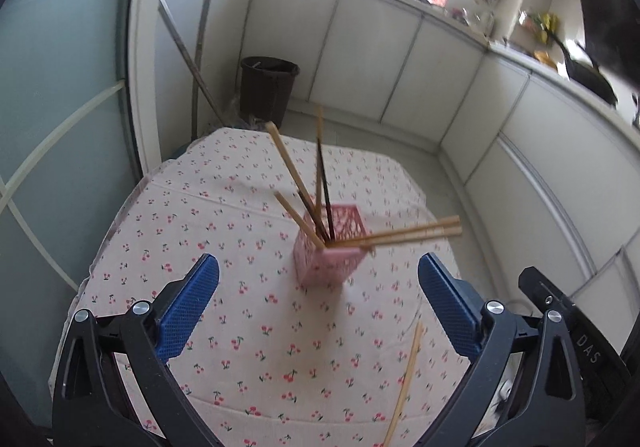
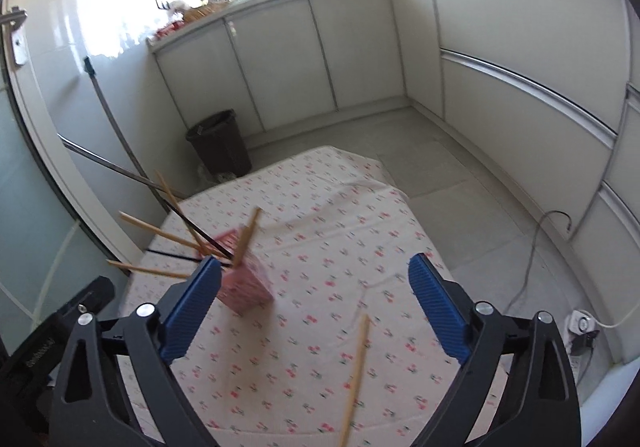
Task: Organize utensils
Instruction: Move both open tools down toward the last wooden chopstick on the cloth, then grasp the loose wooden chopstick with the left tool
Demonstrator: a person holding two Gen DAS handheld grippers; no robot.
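Loose chopstick (image 2: 355, 375) lengthwise toward camera

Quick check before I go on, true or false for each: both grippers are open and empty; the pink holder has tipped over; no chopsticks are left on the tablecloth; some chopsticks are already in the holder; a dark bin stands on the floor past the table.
1. Both grippers are open and empty. True: the left gripper and the right gripper stand wide with nothing between the pads.
2. The pink holder has tipped over. False: it stands upright on the tablecloth.
3. No chopsticks are left on the tablecloth. False: light wooden chopsticks lie on the cloth near the grippers.
4. Some chopsticks are already in the holder. True: several light and dark sticks lean out of it.
5. A dark bin stands on the floor past the table. True.
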